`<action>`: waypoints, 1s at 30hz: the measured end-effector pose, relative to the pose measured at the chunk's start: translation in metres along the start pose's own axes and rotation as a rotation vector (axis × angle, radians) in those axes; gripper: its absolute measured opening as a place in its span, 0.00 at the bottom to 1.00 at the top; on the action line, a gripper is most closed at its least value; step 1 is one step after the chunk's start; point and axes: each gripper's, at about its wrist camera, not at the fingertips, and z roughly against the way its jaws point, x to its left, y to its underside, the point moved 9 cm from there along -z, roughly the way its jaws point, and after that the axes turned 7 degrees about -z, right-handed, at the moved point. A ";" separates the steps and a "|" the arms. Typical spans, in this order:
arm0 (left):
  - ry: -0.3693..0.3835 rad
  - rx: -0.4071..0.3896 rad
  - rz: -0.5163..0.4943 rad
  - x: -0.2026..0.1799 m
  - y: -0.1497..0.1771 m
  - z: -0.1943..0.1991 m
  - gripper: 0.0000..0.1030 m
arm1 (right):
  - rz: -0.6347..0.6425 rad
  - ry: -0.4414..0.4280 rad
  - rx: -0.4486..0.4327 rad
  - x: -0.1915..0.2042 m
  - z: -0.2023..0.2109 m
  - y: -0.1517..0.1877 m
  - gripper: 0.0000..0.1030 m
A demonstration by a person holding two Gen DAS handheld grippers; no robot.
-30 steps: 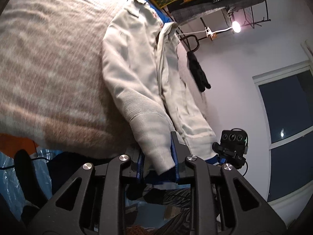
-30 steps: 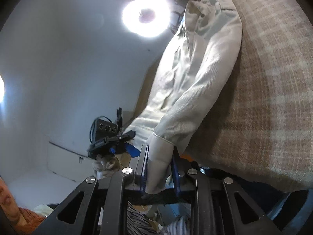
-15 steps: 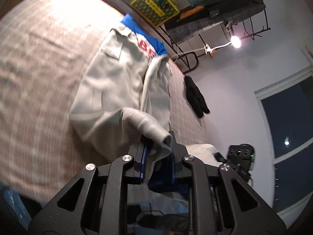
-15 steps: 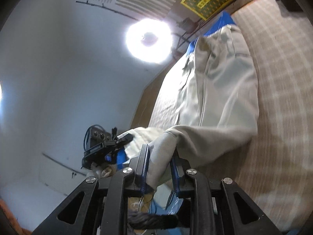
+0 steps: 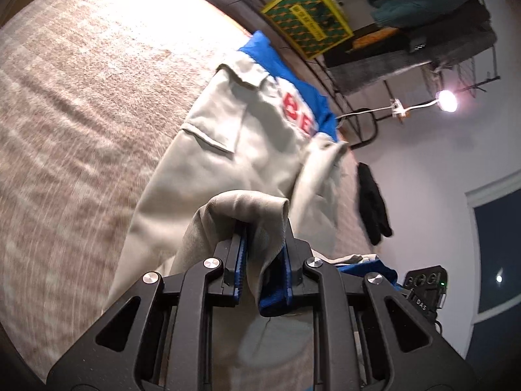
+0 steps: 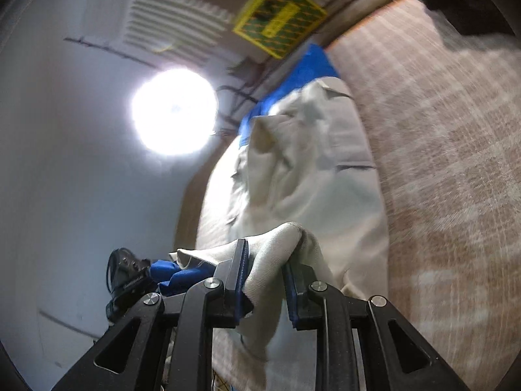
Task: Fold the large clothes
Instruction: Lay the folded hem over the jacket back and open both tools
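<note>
Both sleeve cuffs have travelled up over the body of the jacket since a second ago, when they hung off the near edge of the bed; now I see them carried above the garment's lower half, and the jacket fills more of each view.

Largest in front of me is the bed (image 5: 75,104), covered in a brown-and-cream checked blanket (image 6: 456,150) that runs out to both sides. On it lies the pale grey work jacket (image 5: 234,150), lengthwise away from me, its blue collar band (image 5: 276,62) at the far end with red lettering just below, and a flapped chest pocket (image 5: 211,130) facing up.

My left gripper (image 5: 263,254) is pinching the ribbed cuff of one sleeve (image 5: 247,208), the fabric bunched over the fingertips and a blue lining showing between the pads. My right gripper (image 6: 265,267) is likewise clamped on the other cuff (image 6: 276,244), cloth draped over both fingers.

Beyond the bed, a yellow-framed green panel (image 5: 306,22) leans by the wall, a clothes rack (image 5: 423,16) stands with a small lamp (image 5: 446,101), and a black glove (image 5: 373,202) lies near the bed's edge.
</note>
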 end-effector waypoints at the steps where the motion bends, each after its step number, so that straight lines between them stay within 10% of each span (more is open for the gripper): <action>1: -0.013 0.004 0.000 0.003 -0.003 -0.008 0.17 | -0.008 0.021 0.001 -0.006 -0.006 -0.005 0.19; 10: -0.041 0.011 0.036 0.010 -0.013 -0.028 0.26 | -0.080 0.043 0.069 -0.026 -0.025 -0.017 0.21; 13: -0.038 -0.082 0.020 0.007 -0.028 -0.003 0.43 | -0.088 0.009 0.098 -0.024 -0.017 -0.018 0.25; 19: -0.036 -0.158 -0.034 0.005 -0.045 0.030 0.45 | -0.048 -0.057 0.109 -0.013 -0.001 -0.021 0.34; 23: -0.081 -0.098 -0.092 0.017 -0.032 0.015 0.45 | -0.064 -0.089 0.037 -0.014 0.020 -0.036 0.63; 30: -0.079 0.055 -0.181 0.035 0.003 -0.016 0.45 | 0.089 0.001 -0.005 -0.012 0.036 -0.036 0.49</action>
